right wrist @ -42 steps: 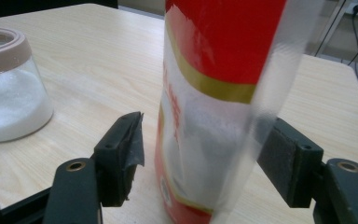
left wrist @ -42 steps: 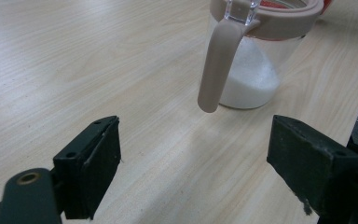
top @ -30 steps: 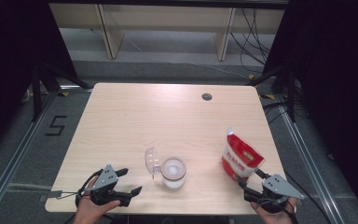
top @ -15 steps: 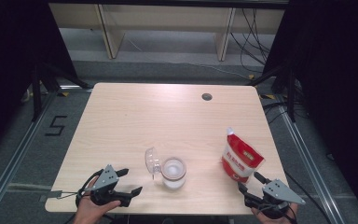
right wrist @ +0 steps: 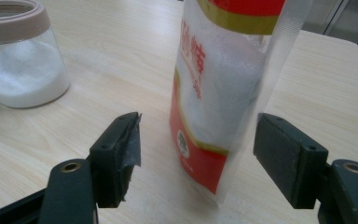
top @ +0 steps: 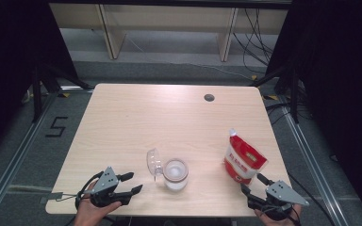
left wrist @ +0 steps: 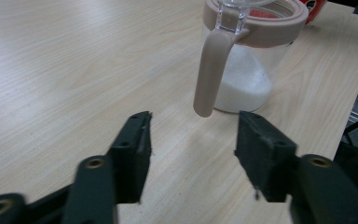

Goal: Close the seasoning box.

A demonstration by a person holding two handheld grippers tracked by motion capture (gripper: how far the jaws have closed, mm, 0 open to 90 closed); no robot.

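Left hand-held gripper (left wrist: 193, 135): jaws apart, just narrowed, nothing between them; probably lining up on the jar (left wrist: 249, 56) handle (near front edge).
Right hand-held gripper (right wrist: 196, 144): jaws apart, flanking the bag (right wrist: 223, 93), seemingly untouched.

A pale wood-grain table (top: 136, 122) with rounded corners carries two items, both in its near half. A clear jar (top: 175, 173) with a tan rim, part-filled with white grains, stands toward six o'clock of the tabletop, its hinged clear lid (top: 153, 162) flipped open at the jar's nine o'clock. A red-and-white pouch (top: 244, 160) stands upright toward four o'clock, well apart from the jar. A dark round cable hole (top: 209, 98) sits near one o'clock.
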